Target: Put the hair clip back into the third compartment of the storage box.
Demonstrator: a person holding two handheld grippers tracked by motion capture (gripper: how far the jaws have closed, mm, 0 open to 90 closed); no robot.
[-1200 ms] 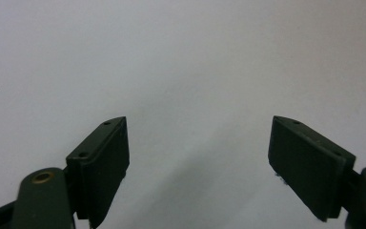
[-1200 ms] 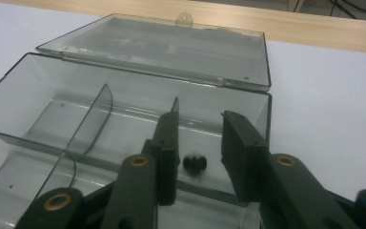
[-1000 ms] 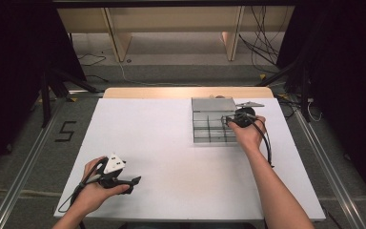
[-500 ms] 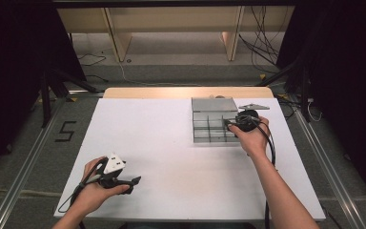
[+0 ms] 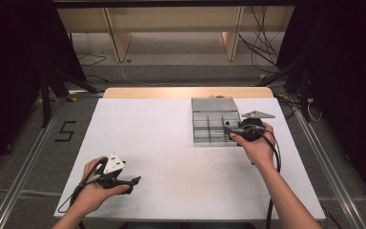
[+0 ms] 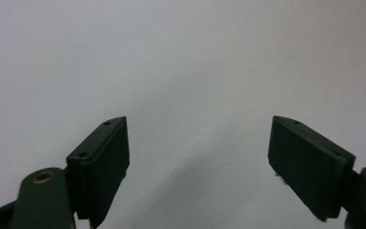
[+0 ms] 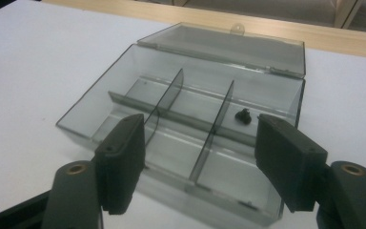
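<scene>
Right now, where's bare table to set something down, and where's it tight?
Widest free patch: the white table between the left gripper and the box, running to the far edge. Also bare: the near middle between the two forearms. Tight spot: the far right, where the right gripper sits at the box's right side. The box holds one small black part.

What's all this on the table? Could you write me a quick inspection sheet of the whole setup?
Surface: white table, wooden strip along the far edge.
Job's things: clear compartment box, lid open, one small black part inside.
Clutter: nothing seen.
Grippers: left hand-held gripper open above bare table; right hand-held gripper open at the box.
Cables: one trails from each gripper; more lie on the floor beyond.
Surroundings: dark curtains, wooden shelving, a "5" marked on the floor.
</scene>
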